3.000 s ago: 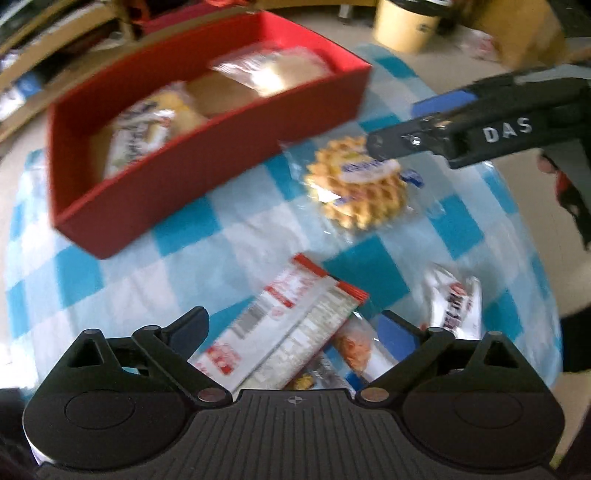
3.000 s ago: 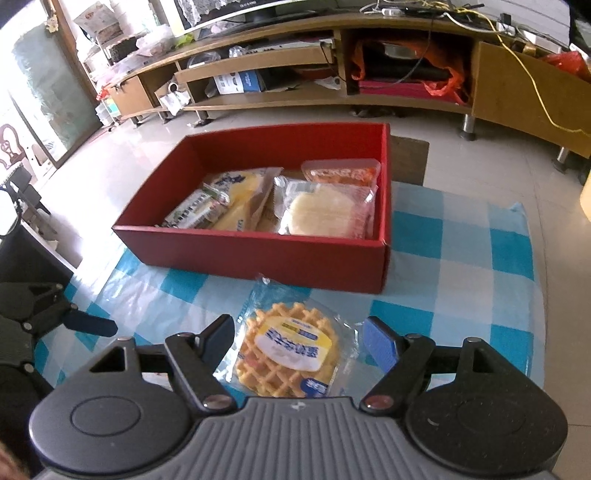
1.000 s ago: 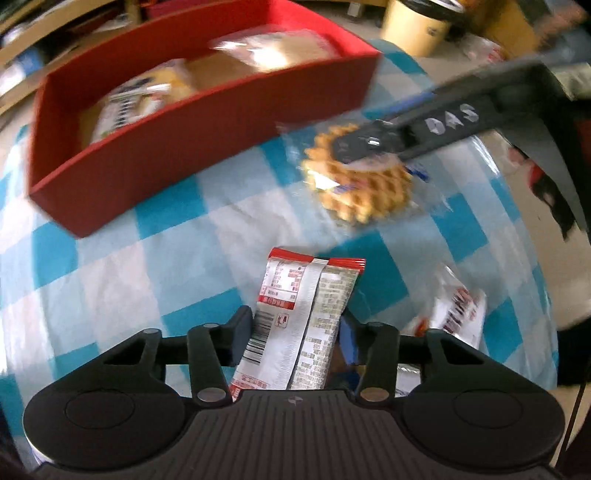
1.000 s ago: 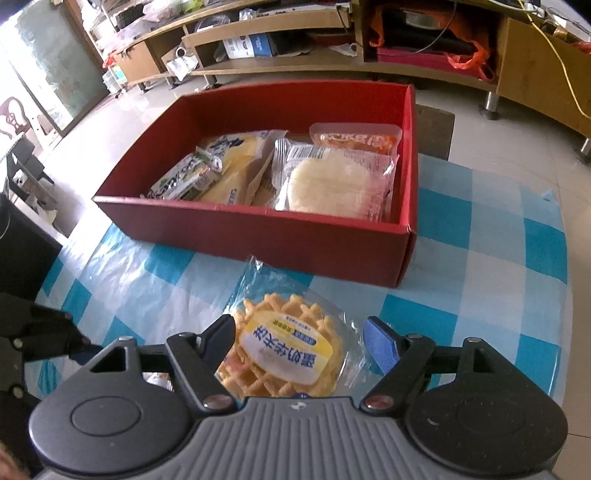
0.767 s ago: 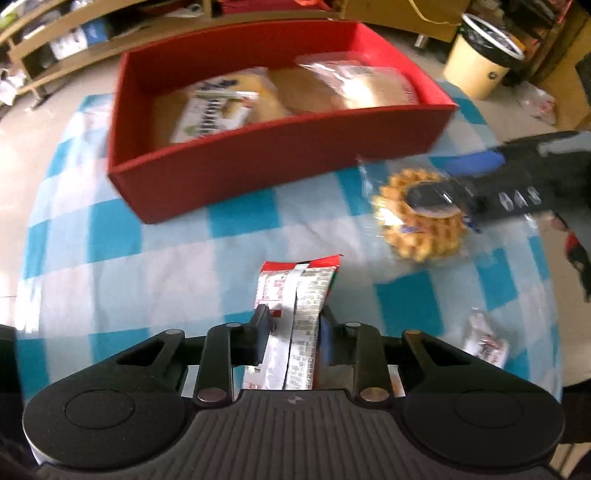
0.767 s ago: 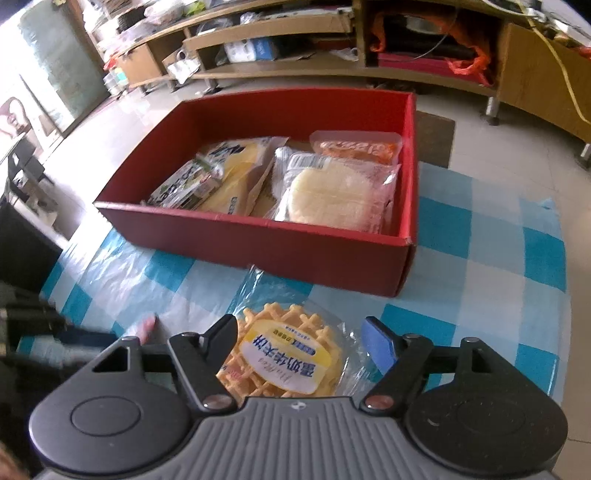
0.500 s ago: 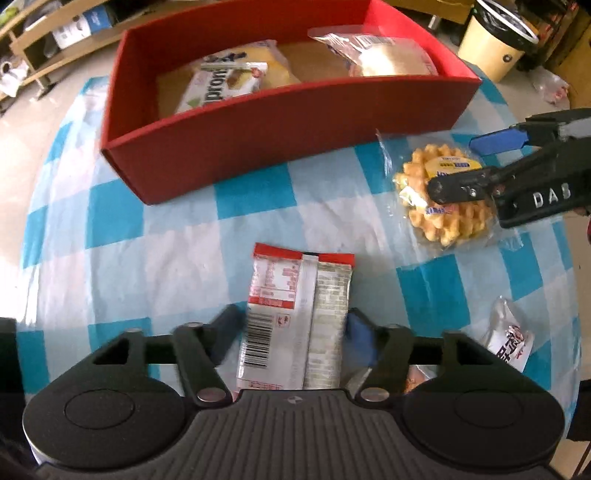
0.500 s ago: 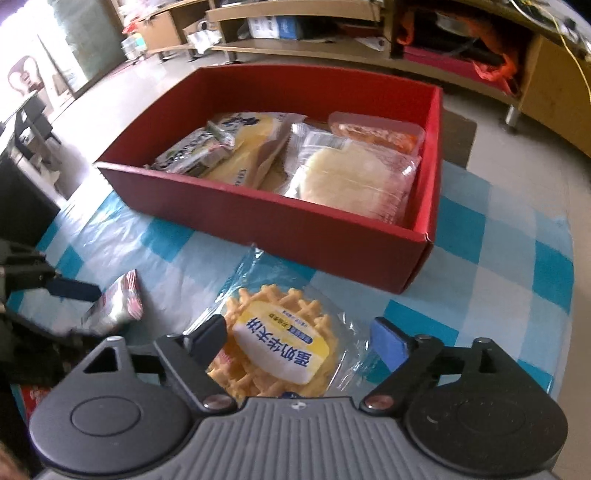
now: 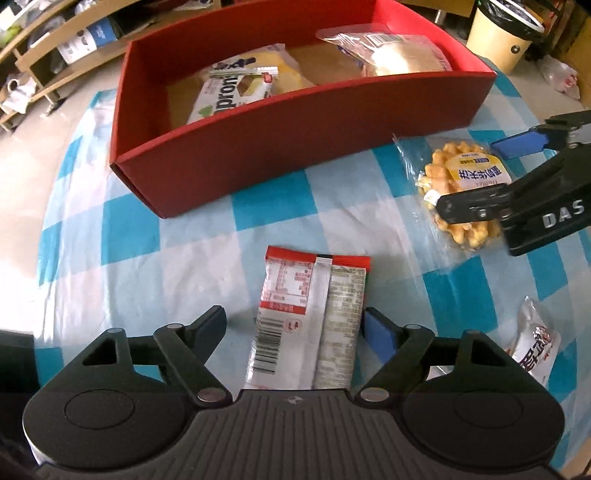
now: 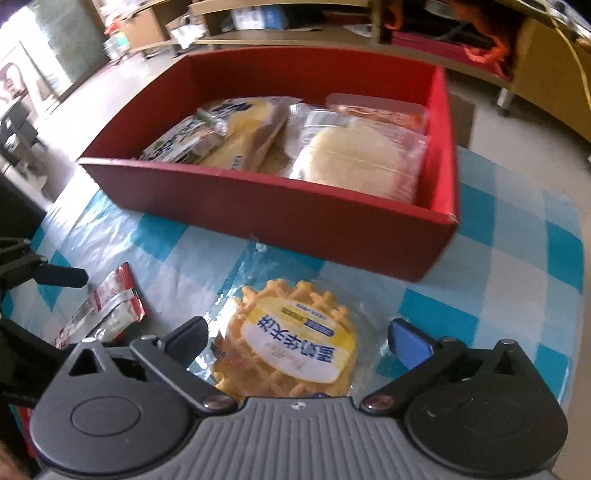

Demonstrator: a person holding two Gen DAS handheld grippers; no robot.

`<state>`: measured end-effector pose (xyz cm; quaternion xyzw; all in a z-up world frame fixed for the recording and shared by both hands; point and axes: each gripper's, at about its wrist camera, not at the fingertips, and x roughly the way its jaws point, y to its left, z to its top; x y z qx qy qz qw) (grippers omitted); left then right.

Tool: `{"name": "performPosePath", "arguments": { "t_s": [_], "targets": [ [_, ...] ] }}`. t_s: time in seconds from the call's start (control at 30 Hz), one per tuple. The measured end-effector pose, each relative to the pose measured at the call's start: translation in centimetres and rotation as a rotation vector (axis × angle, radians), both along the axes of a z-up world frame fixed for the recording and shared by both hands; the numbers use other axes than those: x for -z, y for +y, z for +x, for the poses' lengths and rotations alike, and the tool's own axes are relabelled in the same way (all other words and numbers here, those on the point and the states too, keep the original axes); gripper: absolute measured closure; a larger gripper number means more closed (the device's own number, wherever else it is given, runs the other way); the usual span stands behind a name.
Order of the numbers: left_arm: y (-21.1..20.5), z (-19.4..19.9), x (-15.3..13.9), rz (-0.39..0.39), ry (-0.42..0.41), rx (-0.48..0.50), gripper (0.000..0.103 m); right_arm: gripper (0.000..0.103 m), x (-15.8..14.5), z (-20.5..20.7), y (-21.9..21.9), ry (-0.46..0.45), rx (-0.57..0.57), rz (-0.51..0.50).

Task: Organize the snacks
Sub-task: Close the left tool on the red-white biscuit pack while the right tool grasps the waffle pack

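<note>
- While both tools point steeply down over a desk under a blue-and-white checked cloth, the left tool stands spread, its jaws just having been opening, with a red-and-white snack packet lying flat between them; the left finger is clear of it, and contact on the right side cannot be told.
- Over at the right edge of the desk, the right tool is spread wide, its jaws also just having been opening, and a wrapped round waffle lies on the cloth between its fingers, which stand apart from the wrapper.
- Behind both snacks, toward the far edge of the desk, a red box sits open, just beyond the waffle.
- Inside the box, a yellow cake pack lies at the left, a pale round bun in clear wrap at the right, and an orange-lidded tray in the far right corner.
- Near the right edge of the desk, in the left wrist view, a small white sachet with red lettering lies well apart from the packet.
- Beyond the desk, low wooden shelving lines the room, and a cream bin stands on the floor.
</note>
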<state>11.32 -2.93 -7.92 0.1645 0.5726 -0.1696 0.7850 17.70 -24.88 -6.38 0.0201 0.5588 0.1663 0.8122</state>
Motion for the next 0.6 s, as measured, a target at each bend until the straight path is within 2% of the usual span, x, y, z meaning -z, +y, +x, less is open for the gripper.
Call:
{"name": "performPosePath", "arguments": {
  "t_s": [0.07, 0.2, 0.27, 0.33, 0.4, 0.5, 0.6],
  "targets": [
    [0.0, -0.2, 0.1, 0.016, -0.015, 0.003, 0.01, 0.002, -0.3, -0.6, -0.2, -0.007, 0.012, -0.007],
    [0.6, -0.2, 0.4, -0.019, 0.027, -0.026, 0.01, 0.002, -0.6, -2.0, -0.7, -0.018, 0.039, -0.018],
    [0.2, -0.2, 0.4, -0.016, 0.017, -0.021, 0.011, 0.002, -0.5, -2.4, -1.2, -0.006, 0.06, -0.013],
    [0.1, -0.4, 0.4, -0.02, 0.018, -0.034, 0.014, 0.002, -0.2, -2.5, -1.9, 0.021, 0.1, 0.015],
    [0.0, -0.7, 0.1, -0.024, 0.02, -0.032, 0.023, 0.002, 0.3, -2.4, -2.5, 0.054, 0.137, 0.06],
    [-0.8, -1.5, -0.4, -0.019, 0.011, -0.018, 0.032, 0.002, 0.4, -2.0, -2.2, 0.028, 0.16, 0.057],
    [-1.1, -1.9, -0.3, -0.015, -0.002, -0.008, 0.03, 0.002, 0.6, -1.6, -1.4, 0.005, 0.177, 0.024]
  ]
}}
